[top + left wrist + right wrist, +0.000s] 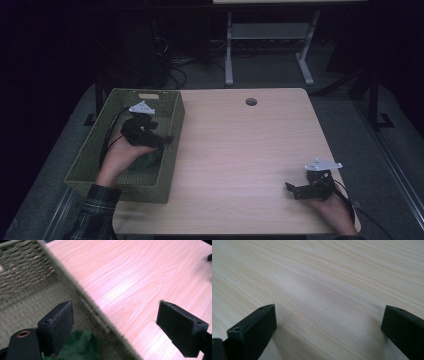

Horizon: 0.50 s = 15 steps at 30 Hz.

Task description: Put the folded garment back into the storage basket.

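Note:
A green woven basket (145, 192) stands at the left edge of the light wooden table (240, 145). A dark green cloth (147, 161) lies on the basket floor near its right wall. My left gripper (162, 142) hovers over that wall, open, and nothing is held. In the left gripper view one jaw is inside the basket just above the cloth (80, 345), the other is over the table, and the basket rim (82, 293) runs between them. My right gripper (295, 190) rests low over the table's near right corner, open and holding nothing (328, 332).
A round cable hole (251, 101) sits near the table's far edge. Behind the table stands a grey metal desk frame (229, 55) with cables on the dark floor. Bare wood stretches between the two grippers.

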{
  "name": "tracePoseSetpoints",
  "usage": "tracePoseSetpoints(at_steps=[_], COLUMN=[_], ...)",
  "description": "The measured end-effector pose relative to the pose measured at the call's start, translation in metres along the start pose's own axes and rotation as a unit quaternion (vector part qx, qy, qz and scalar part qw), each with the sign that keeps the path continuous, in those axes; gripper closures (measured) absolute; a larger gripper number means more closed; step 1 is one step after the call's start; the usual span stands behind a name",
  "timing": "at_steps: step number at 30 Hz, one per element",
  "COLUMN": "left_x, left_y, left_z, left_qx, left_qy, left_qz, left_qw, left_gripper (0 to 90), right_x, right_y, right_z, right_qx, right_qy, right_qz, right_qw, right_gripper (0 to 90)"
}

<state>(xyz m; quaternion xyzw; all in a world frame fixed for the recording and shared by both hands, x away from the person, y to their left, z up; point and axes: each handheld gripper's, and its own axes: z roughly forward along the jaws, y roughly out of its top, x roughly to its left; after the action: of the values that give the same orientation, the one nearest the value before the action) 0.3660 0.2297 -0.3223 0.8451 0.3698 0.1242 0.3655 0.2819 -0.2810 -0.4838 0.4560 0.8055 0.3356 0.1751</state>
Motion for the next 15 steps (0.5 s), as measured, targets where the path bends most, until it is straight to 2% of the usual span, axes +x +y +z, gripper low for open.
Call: tracePoseSetpoints(at_steps=[15], left_x=[-0.040], left_y=[0.018], left_z=[0.031], left_qx=[-0.006], left_qy=[-0.032], left_qz=[0.023], left_qw=[0.9992], left_gripper=[13.8], right_x=[0.000], right_y=[0.000], right_z=[0.000], right_qx=[0.000], right_qy=[0.000], right_qz=[0.000], right_qw=[1.0000], right_gripper=[0.0])
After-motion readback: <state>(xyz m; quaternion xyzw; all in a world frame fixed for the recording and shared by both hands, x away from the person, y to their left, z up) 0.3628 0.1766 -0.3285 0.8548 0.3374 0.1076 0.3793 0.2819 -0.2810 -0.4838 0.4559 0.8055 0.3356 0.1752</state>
